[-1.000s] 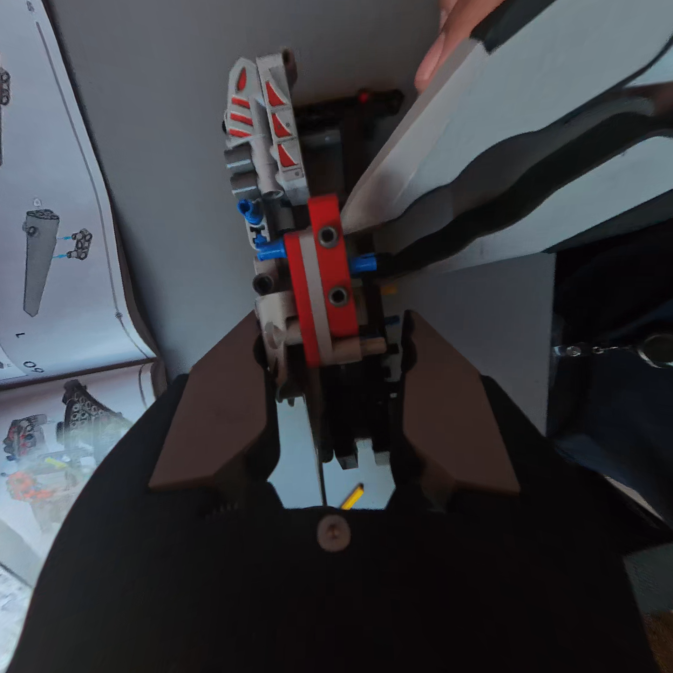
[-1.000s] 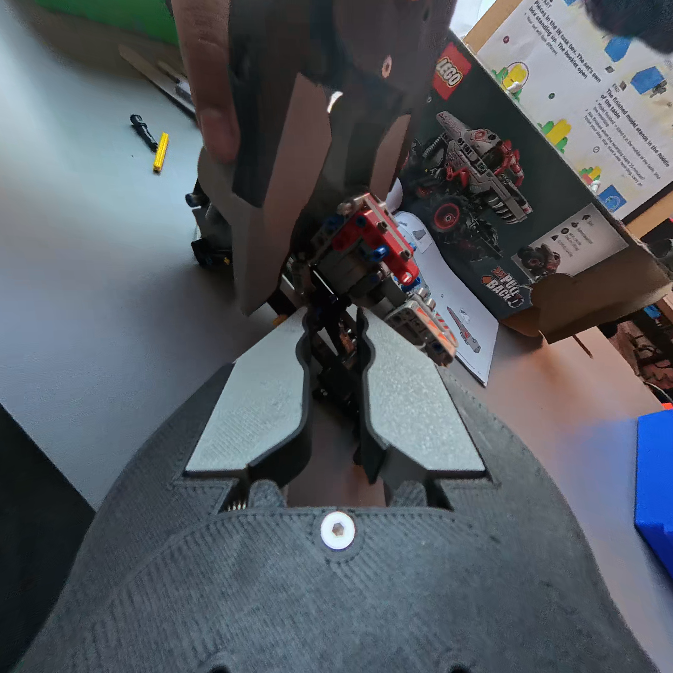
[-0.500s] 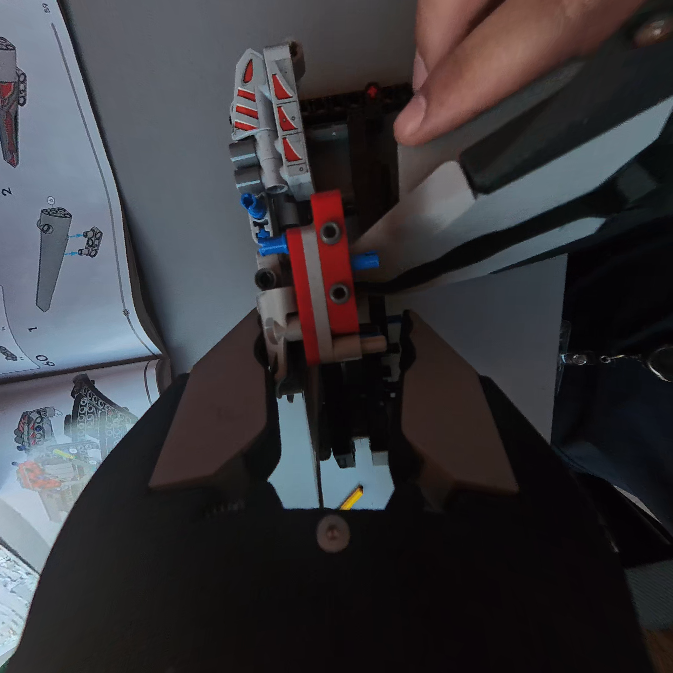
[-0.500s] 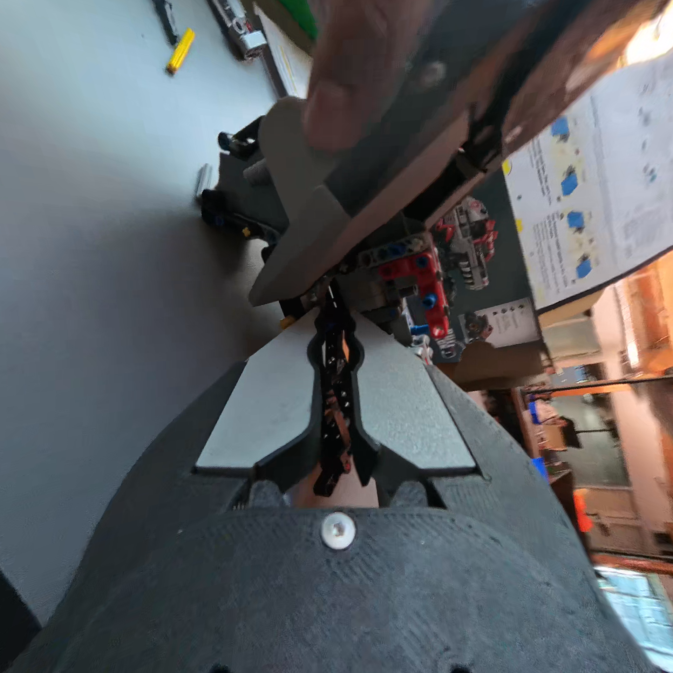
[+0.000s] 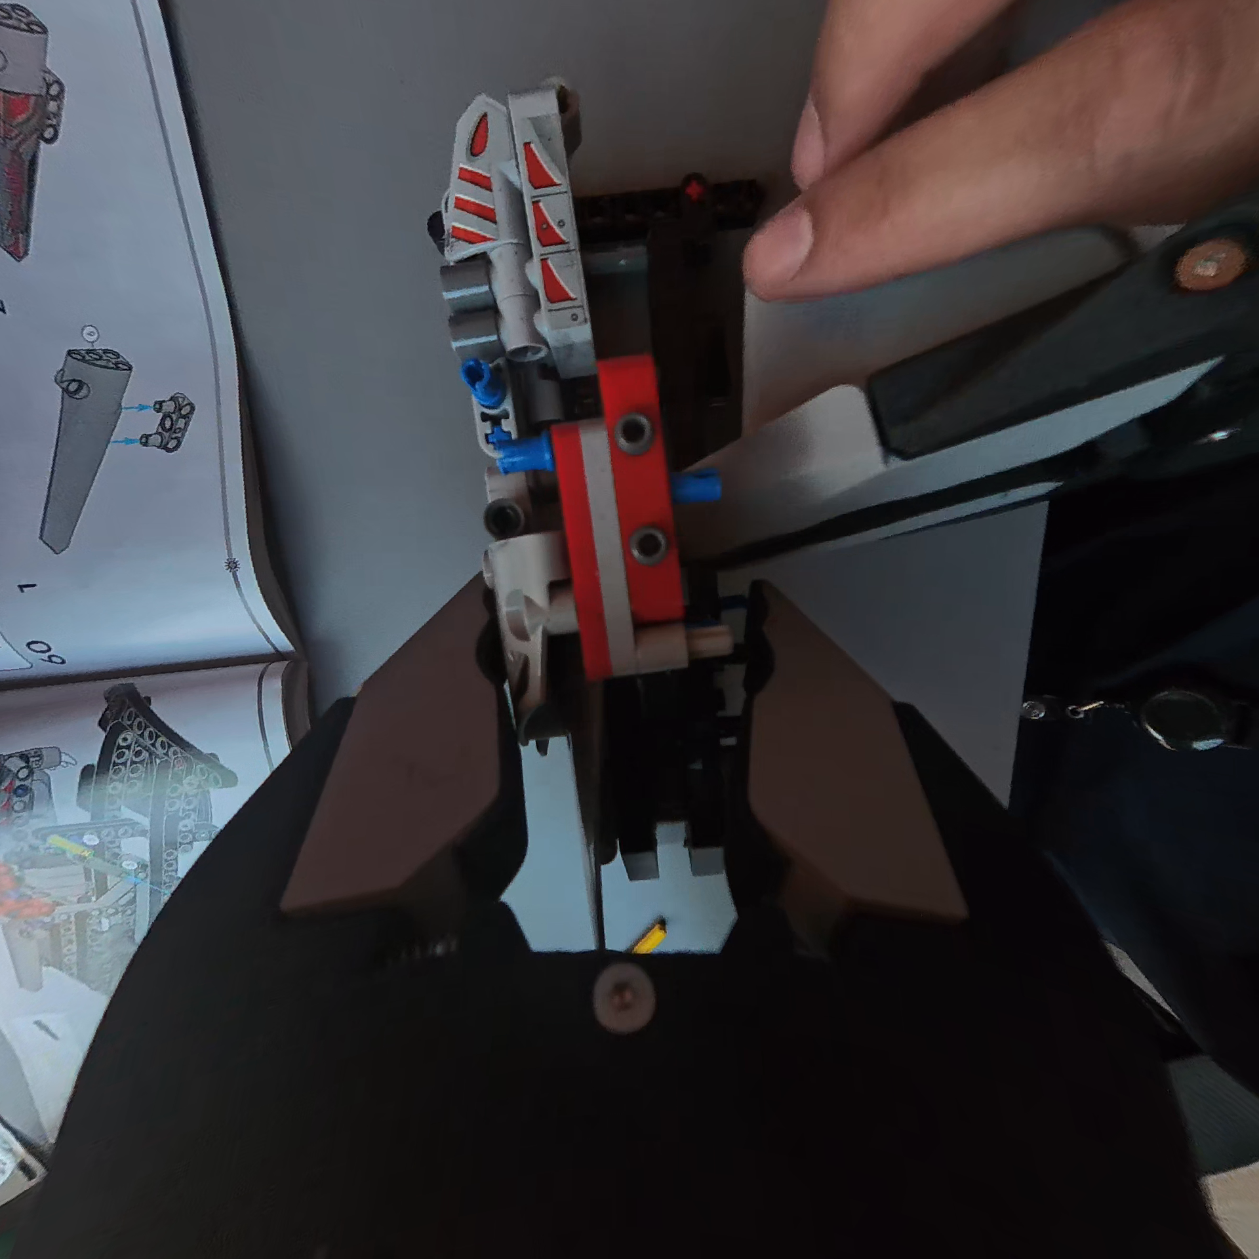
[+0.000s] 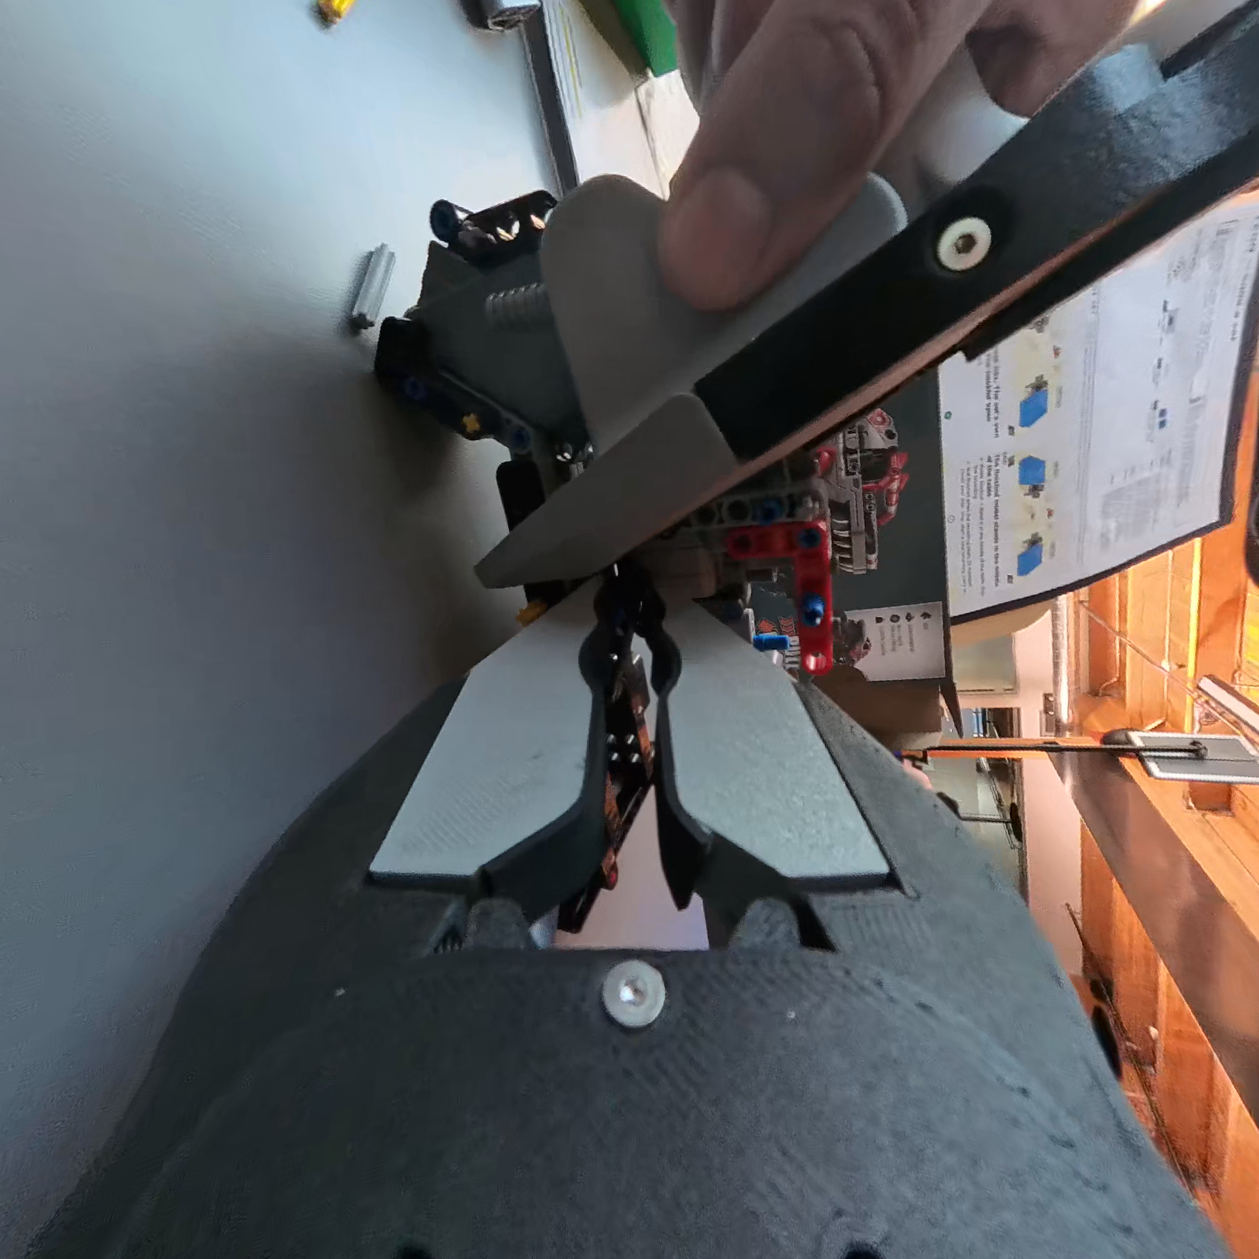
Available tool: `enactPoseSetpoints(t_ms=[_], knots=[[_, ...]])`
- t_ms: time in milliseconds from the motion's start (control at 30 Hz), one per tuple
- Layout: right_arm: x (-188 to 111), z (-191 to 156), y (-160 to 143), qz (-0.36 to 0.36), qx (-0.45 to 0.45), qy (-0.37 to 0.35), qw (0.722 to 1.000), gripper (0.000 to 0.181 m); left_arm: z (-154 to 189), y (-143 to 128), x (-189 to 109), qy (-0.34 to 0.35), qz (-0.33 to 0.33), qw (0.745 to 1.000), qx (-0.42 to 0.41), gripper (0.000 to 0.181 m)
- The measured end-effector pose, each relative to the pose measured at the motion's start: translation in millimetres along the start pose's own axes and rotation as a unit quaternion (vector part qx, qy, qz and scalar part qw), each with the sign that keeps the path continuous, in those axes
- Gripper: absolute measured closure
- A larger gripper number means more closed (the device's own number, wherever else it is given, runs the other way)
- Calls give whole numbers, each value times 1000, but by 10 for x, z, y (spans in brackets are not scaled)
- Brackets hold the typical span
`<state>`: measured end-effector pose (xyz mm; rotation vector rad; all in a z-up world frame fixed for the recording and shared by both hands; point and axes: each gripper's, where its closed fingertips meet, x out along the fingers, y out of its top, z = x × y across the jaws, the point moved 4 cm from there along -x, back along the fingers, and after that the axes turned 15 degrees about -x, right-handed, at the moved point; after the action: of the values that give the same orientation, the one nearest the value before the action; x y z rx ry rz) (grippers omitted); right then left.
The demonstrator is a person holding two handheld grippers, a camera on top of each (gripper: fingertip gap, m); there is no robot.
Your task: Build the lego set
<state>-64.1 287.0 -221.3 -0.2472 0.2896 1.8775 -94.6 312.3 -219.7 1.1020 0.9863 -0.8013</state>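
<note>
My left gripper (image 5: 620, 599) has brown fingers shut on the lego model (image 5: 633, 504), a black frame with red beams, blue pins and grey panels with red stripes. The model also shows in the right wrist view (image 6: 811, 586). My right gripper (image 6: 630, 606) has grey fingers shut on a thin black beam (image 6: 630, 749) with holes. Its tips press against the side of the model, right under the left gripper's finger (image 6: 613, 490). In the left wrist view the right gripper (image 5: 708, 545) comes in from the right, with a hand (image 5: 954, 170) on it.
The open instruction booklet (image 5: 102, 409) lies left of the model on the grey table (image 6: 170, 340). The set's box (image 6: 906, 558) and a printed sheet (image 6: 1090, 443) stand behind. A short grey piece (image 6: 371, 286) and a yellow piece (image 6: 334, 10) lie loose on the table. Only a small space, under 4 cm, lies between the two pairs of fingers. My left gripper's tips are some 7 cm from the short grey piece (image 6: 371, 286).
My right gripper has rolled onto its side and pushed the black beam in against the model. My left gripper has held the model almost still.
</note>
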Motion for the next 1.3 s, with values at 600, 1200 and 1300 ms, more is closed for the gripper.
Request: enactPoseSetpoints(t_ms=[600, 1200, 1300], knots=[[102, 30, 5, 26, -4, -3, 1000, 178, -56, -20, 13, 8, -28, 999, -35, 111], [-79, 52, -175, 100, -97, -92, 986, 178, -61, 91, 37, -8, -6, 998, -60, 112], [-92, 89, -193, 107, -76, -95, 987, 178, -53, 94, 26, -21, 0, 998, -67, 112]])
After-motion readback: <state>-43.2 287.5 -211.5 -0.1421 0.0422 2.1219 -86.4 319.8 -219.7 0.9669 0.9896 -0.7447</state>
